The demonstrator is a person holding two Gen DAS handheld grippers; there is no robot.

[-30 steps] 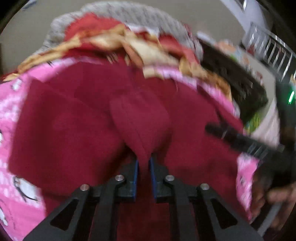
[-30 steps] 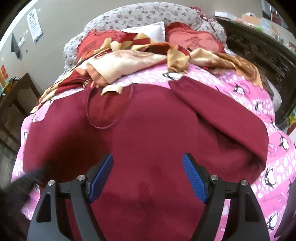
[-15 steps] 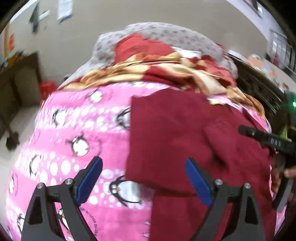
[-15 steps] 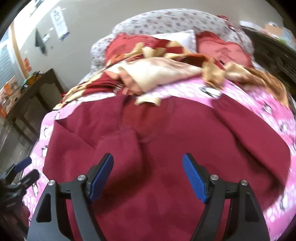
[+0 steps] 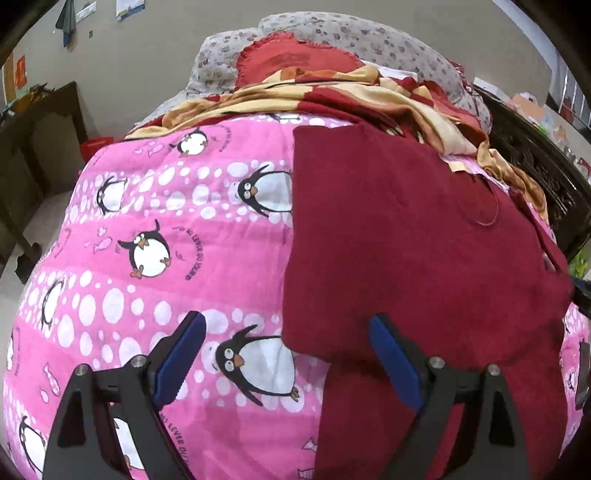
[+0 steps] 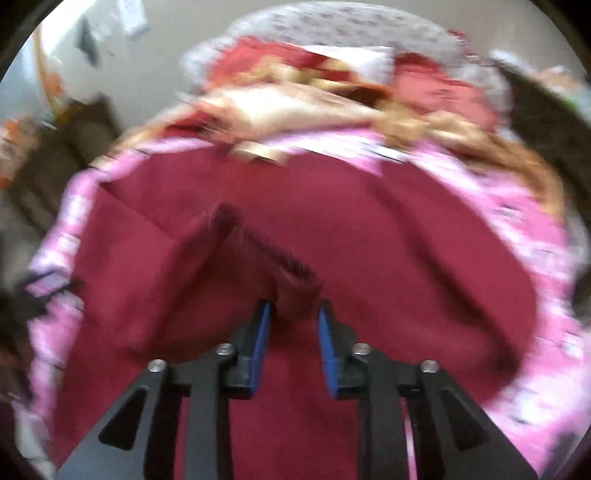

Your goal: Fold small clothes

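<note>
A maroon garment (image 5: 417,236) lies spread on a pink penguin-print blanket (image 5: 155,221), its left side folded in to a straight edge. My left gripper (image 5: 286,332) hovers open above the garment's lower left corner, holding nothing. The right wrist view is blurred. In it the maroon garment (image 6: 388,240) rises in a tented ridge ending in a ribbed cuff (image 6: 288,266). My right gripper (image 6: 294,308) is closing its jaws on that ridge, and the cloth fills the narrow gap between the blue pads (image 6: 263,325).
A red-and-cream patterned blanket (image 5: 351,96), a red cushion (image 5: 295,59) and a floral pillow (image 5: 369,33) are heaped at the far end of the bed. Dark wooden furniture (image 5: 40,122) stands on the left, and a dark carved bed frame (image 5: 535,162) runs along the right.
My left gripper let go of the maroon fold, opened wide and swung left over the pink blanket. My right gripper went from wide open to nearly closed on a ridge of the garment.
</note>
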